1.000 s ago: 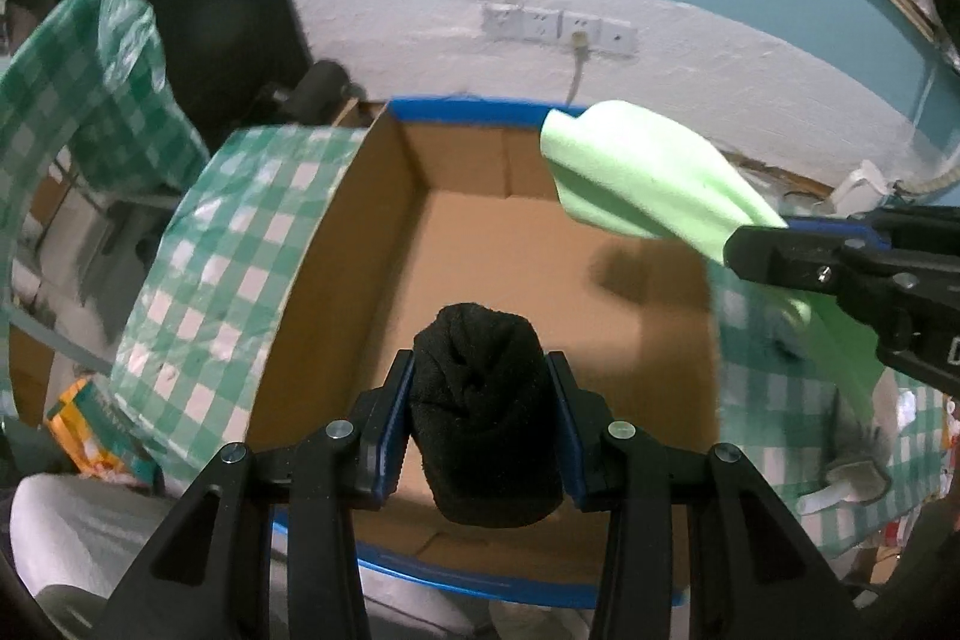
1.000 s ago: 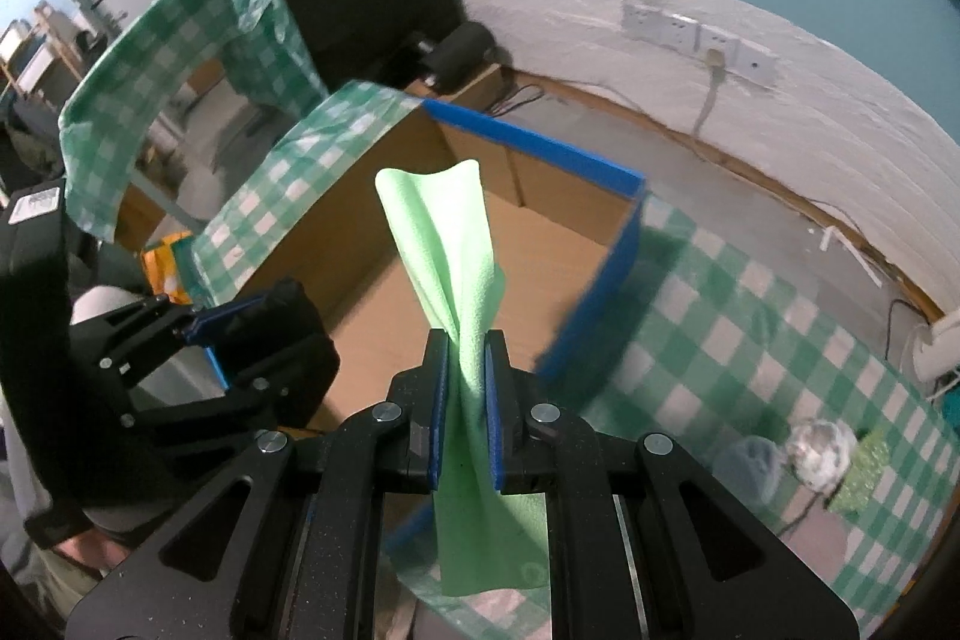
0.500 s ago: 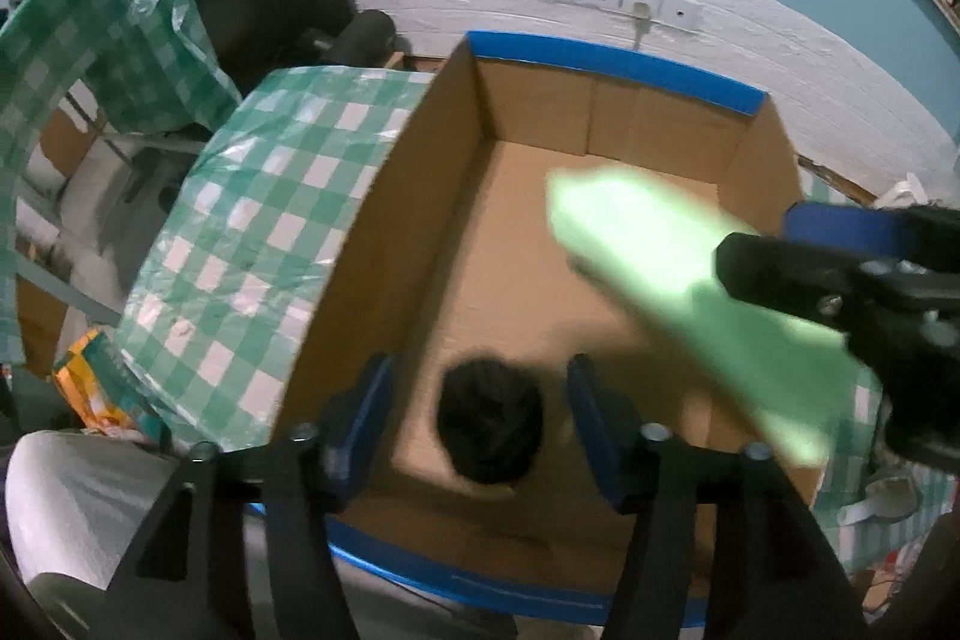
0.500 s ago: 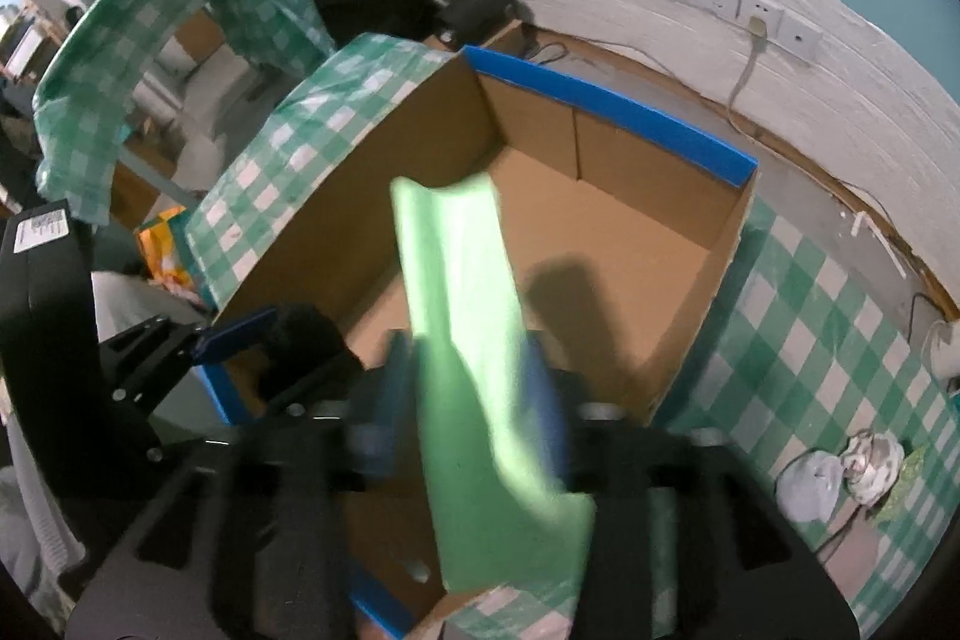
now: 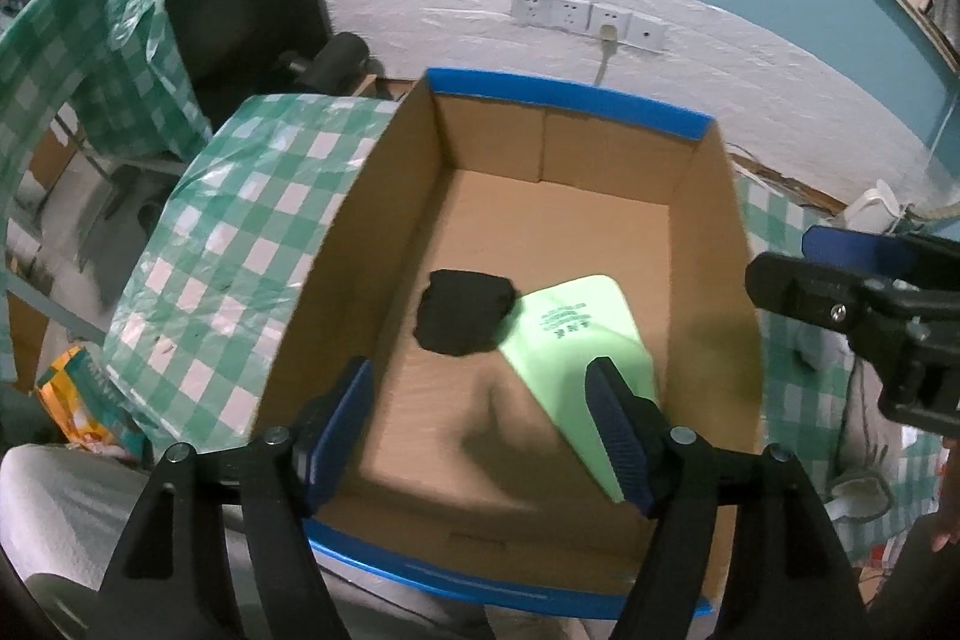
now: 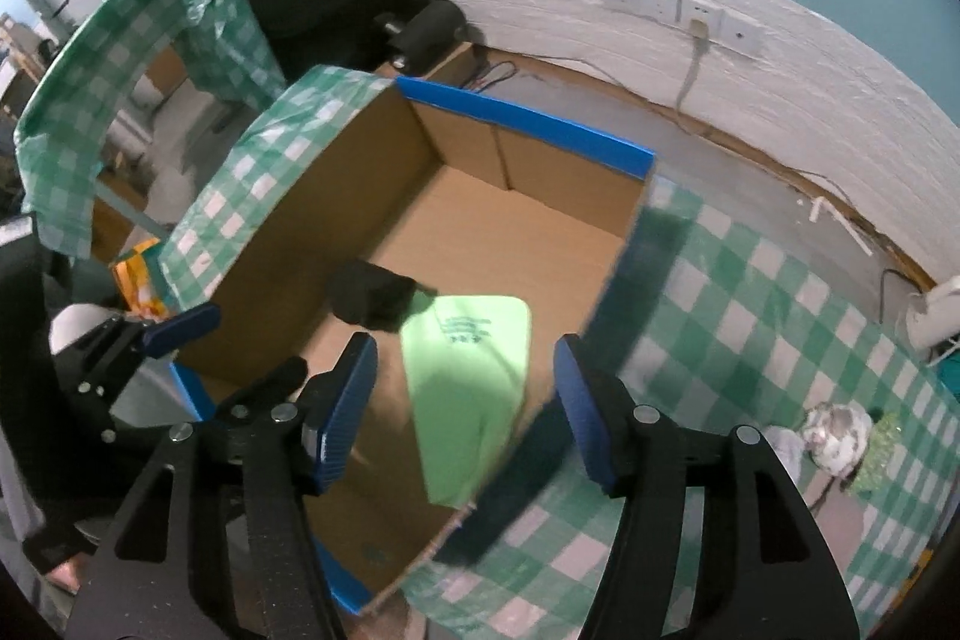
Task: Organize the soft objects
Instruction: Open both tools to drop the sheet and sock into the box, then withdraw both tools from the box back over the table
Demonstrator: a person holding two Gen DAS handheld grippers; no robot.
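Both views are dim and slightly soft, lit from above so that the cardboard box [image 5: 708,232] floor is brightest along its far edge, while broad dark shadows fall across its near edge. Motion blur smears the box's right wall [image 6: 624,244] in the right wrist view, and the checked cloth [image 5: 240,244] shows pale glare patches. Fisheye distortion bends the white wall [image 5: 750,58] into an arc, and the corners of each frame fade to black
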